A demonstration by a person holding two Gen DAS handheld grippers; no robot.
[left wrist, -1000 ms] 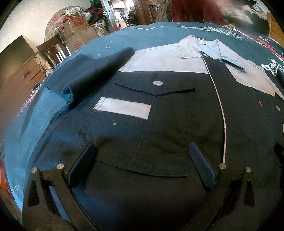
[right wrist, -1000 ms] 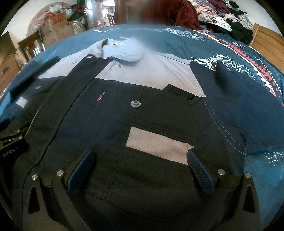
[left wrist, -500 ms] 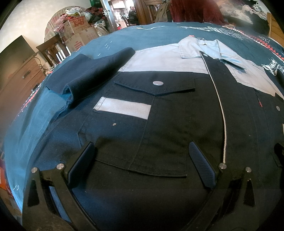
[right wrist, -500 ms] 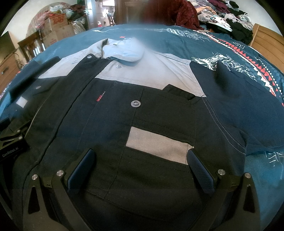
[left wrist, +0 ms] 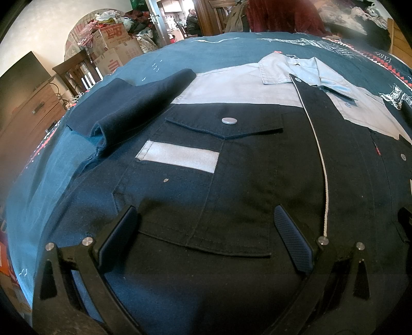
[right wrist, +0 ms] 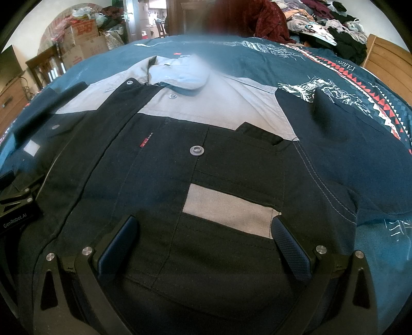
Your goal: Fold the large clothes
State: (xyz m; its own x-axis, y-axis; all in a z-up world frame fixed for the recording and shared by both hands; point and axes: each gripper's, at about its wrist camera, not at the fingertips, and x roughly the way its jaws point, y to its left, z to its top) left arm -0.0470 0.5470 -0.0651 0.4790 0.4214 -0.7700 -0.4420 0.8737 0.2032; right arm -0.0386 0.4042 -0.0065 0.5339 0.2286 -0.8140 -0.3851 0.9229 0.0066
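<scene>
The left hand-held gripper hangs with its two blue-padded fingers spread wide, gripping nothing, low over the lower front of one dark work jacket. The right hand-held gripper is likewise wide open and empty above the same jacket, and a part of the left one shows at 9 o'clock in the right wrist view. The jacket lies face up and flat on a teal bedspread with a red and white pattern toward 2 o'clock. Two chest pockets are seen, one per view, each with a grey stripe just ahead of the fingers and one metal snap above it. The grey yoke and collar lie at 12 o'clock. One sleeve is folded at 10 o'clock in the left view; the other sleeve spreads toward 3 o'clock in the right view. Beyond the bedspread stand cardboard boxes, a wooden chair and a heap of clothes.
</scene>
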